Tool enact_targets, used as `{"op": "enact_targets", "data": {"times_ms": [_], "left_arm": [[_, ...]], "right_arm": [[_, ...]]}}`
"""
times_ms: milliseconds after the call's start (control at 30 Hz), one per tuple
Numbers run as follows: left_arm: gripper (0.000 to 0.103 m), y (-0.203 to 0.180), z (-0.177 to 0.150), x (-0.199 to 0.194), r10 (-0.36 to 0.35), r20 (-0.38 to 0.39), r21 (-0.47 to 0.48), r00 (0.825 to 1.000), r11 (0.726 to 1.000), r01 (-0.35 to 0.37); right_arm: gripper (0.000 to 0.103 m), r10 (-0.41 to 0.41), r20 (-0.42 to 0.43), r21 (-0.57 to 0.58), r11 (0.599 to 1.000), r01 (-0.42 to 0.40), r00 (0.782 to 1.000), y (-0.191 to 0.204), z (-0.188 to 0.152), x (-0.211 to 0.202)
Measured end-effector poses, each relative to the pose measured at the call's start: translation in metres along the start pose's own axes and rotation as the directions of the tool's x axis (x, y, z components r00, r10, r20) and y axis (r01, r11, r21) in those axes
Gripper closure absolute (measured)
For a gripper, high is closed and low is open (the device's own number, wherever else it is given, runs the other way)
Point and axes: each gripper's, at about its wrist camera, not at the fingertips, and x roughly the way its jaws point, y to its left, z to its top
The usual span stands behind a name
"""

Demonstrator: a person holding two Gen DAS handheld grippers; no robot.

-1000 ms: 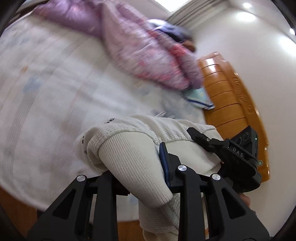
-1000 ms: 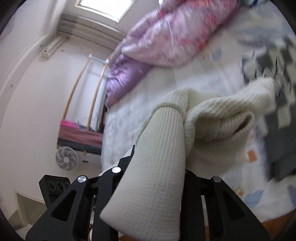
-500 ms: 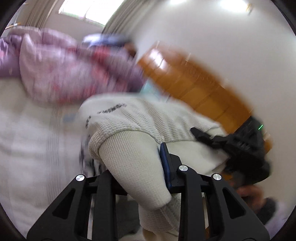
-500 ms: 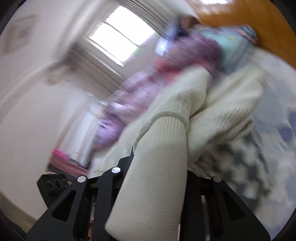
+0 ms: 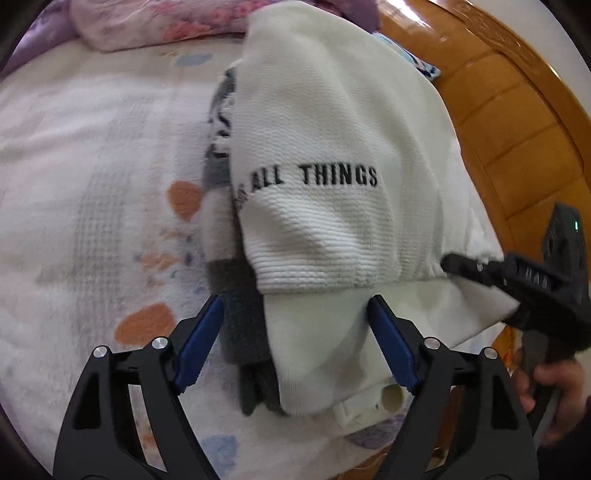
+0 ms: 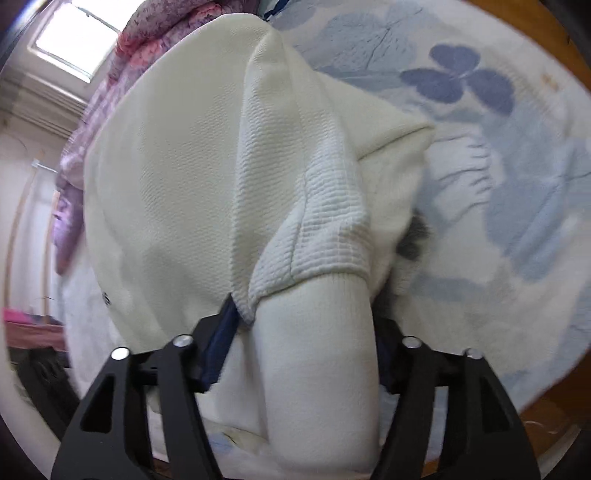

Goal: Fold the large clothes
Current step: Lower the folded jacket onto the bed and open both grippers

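A folded cream knit sweater [image 5: 332, 147] with black "ALL THINGS" lettering lies on top of a grey checked garment [image 5: 240, 332] on the bed. My left gripper [image 5: 295, 325] is open, its blue-padded fingers [image 5: 199, 339] spread either side of the sweater's near edge. My right gripper [image 6: 303, 339] is open wide around the sweater's ribbed cuff [image 6: 317, 362], which fills the gap between its fingers. The right gripper also shows in the left wrist view [image 5: 517, 277] at the sweater's right edge. The sweater [image 6: 192, 155] fills the right wrist view.
The bed has a white sheet with orange and blue prints [image 5: 92, 184]. A purple floral duvet [image 5: 155, 26] is bunched at the far end. A wooden headboard [image 5: 517, 110] runs along the right. A window [image 6: 70, 40] is at the far left.
Both grippers carried the folded sweater across, set it down on the grey garment, and opened. The sweater now rests on the pile.
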Motion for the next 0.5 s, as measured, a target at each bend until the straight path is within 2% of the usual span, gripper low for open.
{"op": "enact_targets", "data": {"times_ms": [67,133,233,300,400,500], "left_arm": [[0.018,0.006,0.001,-0.014,0.038,0.023,-0.005,0.999,0.999,-0.038],[0.015,0.020,0.004,-0.030,0.057,0.042,-0.074,0.997,0.996,-0.054],[0.014,0.042,0.009,-0.045,0.054,0.008,-0.142,0.999,0.989,-0.053],[0.013,0.043,0.007,-0.057,0.103,-0.013,-0.141,0.995,0.985,-0.104],[0.011,0.045,0.012,-0.076,0.164,-0.024,-0.119,0.986,0.979,-0.166],[0.011,0.056,0.017,-0.096,0.162,0.004,-0.107,0.987,0.981,-0.161]], "right_arm": [[0.040,-0.069,0.005,-0.046,0.997,0.069,0.998,0.010,-0.006,-0.007],[0.040,-0.220,-0.005,-0.118,0.969,0.218,0.976,0.021,-0.013,-0.012],[0.040,-0.341,0.020,-0.213,0.917,0.338,0.940,0.045,-0.030,-0.022],[0.040,-0.344,0.042,-0.244,0.907,0.344,0.938,0.070,-0.036,-0.034],[0.040,-0.310,0.077,-0.283,0.905,0.319,0.948,0.116,-0.047,-0.043],[0.034,-0.290,0.100,-0.331,0.892,0.307,0.952,0.157,-0.053,-0.052]]}}
